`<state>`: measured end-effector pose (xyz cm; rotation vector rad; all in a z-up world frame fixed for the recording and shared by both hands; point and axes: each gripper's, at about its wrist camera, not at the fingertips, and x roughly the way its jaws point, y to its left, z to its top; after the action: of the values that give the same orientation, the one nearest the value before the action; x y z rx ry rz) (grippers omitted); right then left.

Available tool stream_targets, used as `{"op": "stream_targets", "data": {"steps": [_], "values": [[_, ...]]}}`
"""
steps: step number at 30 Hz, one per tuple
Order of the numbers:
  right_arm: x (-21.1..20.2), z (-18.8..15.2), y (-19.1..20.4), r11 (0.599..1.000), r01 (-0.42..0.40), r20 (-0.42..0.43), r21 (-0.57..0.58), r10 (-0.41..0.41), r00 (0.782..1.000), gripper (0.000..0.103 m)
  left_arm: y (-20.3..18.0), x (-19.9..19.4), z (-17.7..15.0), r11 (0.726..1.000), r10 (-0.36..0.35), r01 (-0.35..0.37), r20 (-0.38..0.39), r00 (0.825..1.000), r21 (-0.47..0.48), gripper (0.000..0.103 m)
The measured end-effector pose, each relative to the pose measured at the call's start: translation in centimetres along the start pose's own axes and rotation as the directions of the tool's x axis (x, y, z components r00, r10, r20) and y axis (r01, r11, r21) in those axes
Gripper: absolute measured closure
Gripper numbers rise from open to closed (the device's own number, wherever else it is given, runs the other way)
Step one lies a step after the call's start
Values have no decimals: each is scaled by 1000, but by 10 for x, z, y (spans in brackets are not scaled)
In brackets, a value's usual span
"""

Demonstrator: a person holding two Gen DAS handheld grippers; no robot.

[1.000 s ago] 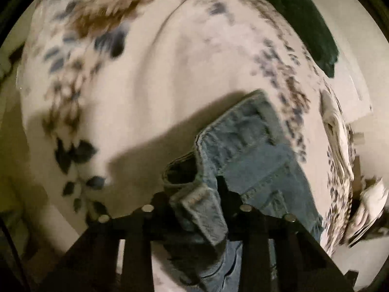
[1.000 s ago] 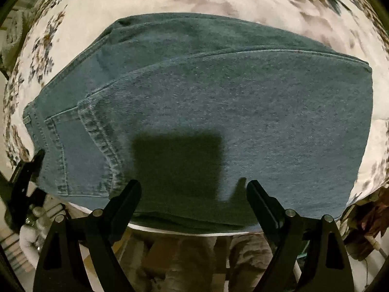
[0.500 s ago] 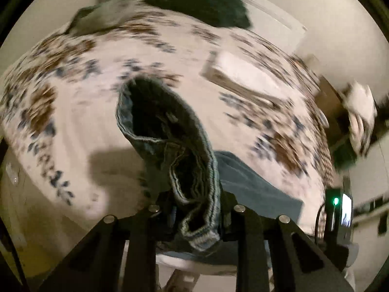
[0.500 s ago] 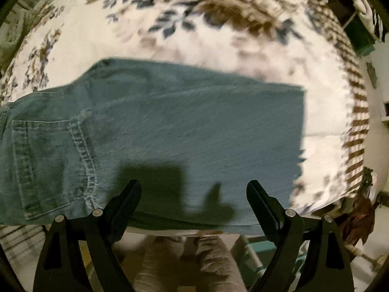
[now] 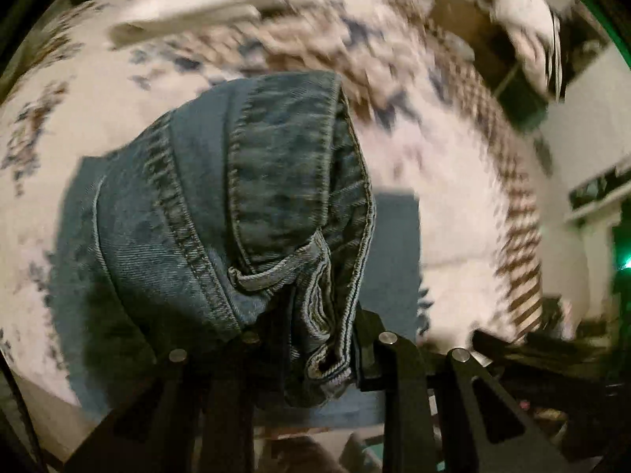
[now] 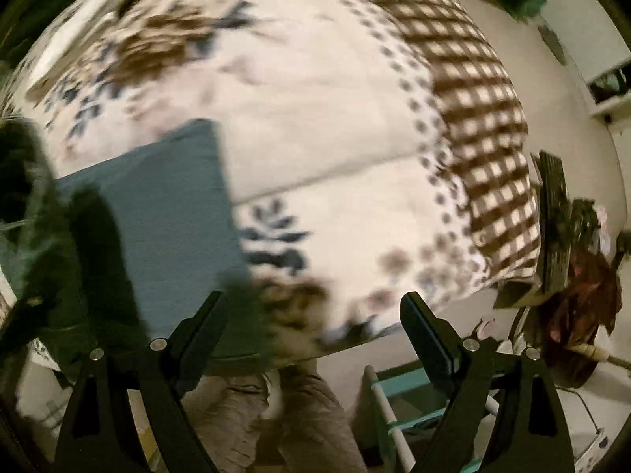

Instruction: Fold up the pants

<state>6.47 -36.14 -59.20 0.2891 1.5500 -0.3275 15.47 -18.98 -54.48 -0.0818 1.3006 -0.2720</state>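
The left gripper is clamping a bunched hem and seam of the blue denim pants. Its jaws have just been closing further, with the denim between them. The held portion is hanging lifted in front of the left wrist camera, above the remainder of the pants, which is lying flat on the floral bedspread. That flat section is also showing in the right wrist view as a blue panel at the left, near the bed's front edge. The right gripper is pointing down over the bedspread with its jaws standing wide apart and nothing between them. A brown checked border is running along the bedspread's right side. A person's trouser legs are visible below the bed edge. Both views are motion-blurred.
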Motion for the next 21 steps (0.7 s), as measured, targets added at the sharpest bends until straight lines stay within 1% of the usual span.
{"op": "stream_targets", "data": {"steps": [2,5,7,9,11,12,13,14,15,17,18,19,20,21], "values": [[7,4,-12,1000,-5,-7,13,5,1000,13,-7,23,-2,999,27,-25,-39,999,32,83],[13,9,-19,1000,-7,-9,16,7,1000,13,-10,35,-1,998,41,-38,-57,998,54,81],[13,13,-19,1000,-22,-2,10,22,1000,13,-10,33,1,999,25,-23,-72,997,33,70],[10,18,-16,999,-48,7,1,48,999,13,-12,28,4,1000,-8,10,-109,994,18,63],[5,20,-13,997,-80,17,-9,80,997,13,-12,10,6,999,-33,32,-91,995,-15,43],[0,22,-11,994,-110,25,-13,111,994,13,-9,0,9,998,-54,51,-82,995,-40,17],[-5,23,-10,990,-137,32,-17,138,990,13,-2,-13,10,993,-89,83,-73,993,-78,1],[-11,24,-8,986,-168,37,-18,168,985,13,6,-27,12,986,-122,115,-57,991,-120,0],[-16,26,-5,973,-229,37,-14,229,973,13,17,-40,14,978,-137,127,-50,989,-163,0],[-19,29,2,947,-320,19,-14,320,947,13,41,-62,16,969,-123,115,-23,992,-219,0],[-18,32,10,925,-380,-1,-19,380,925,13,57,-74,16,967,-88,84,-5,996,-240,0],[-17,34,16,912,-410,-13,-23,410,912,13,70,-83,15,966,-54,56,13,998,-254,0],[-13,36,25,892,-452,-34,-28,451,892,13,86,-92,12,964,5,5,38,999,-267,0],[-8,39,37,871,-489,-58,-38,487,872,13,103,-98,9,959,80,-65,46,996,-277,0]]}}
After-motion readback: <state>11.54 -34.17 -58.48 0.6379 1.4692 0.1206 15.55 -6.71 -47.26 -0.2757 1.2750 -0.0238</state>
